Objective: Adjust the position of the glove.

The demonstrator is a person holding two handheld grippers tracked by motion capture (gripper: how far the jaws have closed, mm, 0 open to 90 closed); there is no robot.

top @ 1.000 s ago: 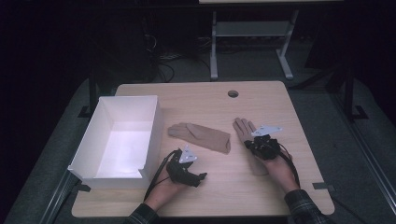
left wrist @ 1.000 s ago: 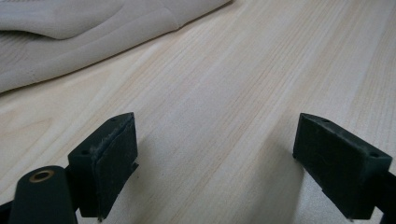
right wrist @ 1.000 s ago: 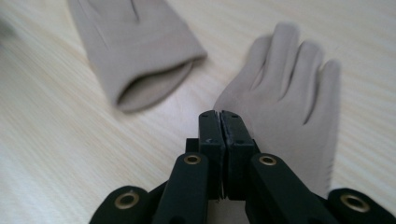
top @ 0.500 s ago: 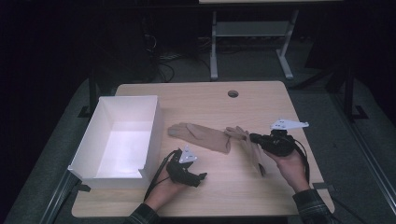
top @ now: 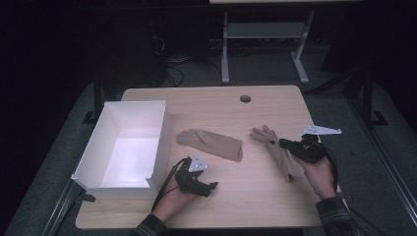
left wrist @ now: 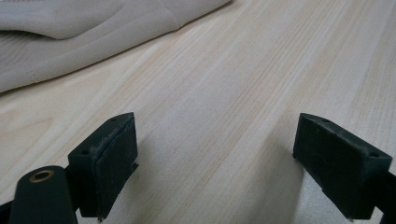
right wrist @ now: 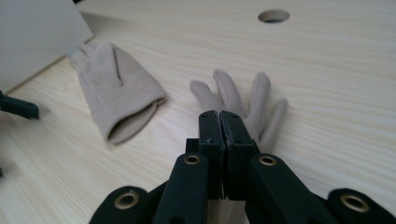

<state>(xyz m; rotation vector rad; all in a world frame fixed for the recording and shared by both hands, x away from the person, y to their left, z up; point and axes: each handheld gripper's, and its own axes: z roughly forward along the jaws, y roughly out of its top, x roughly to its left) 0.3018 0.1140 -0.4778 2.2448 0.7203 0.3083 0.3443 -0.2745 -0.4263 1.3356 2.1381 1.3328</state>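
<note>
Glove [top: 278,150] at the table's [top: 221,105] three o'clock is pinched by the right gripper [right wrist: 219,122], jaws closed on it. Second glove [top: 211,143] lies mid-table; left gripper [left wrist: 215,163] idles wide. White box [top: 157,135] at nine o'clock stands empty; packing seems barely begun.

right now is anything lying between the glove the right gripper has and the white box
Yes. The other glove lies flat on the table between the glove pinched by the right gripper and the white box, right beside the box's near wall. The left gripper rests near the box's front corner.
</note>
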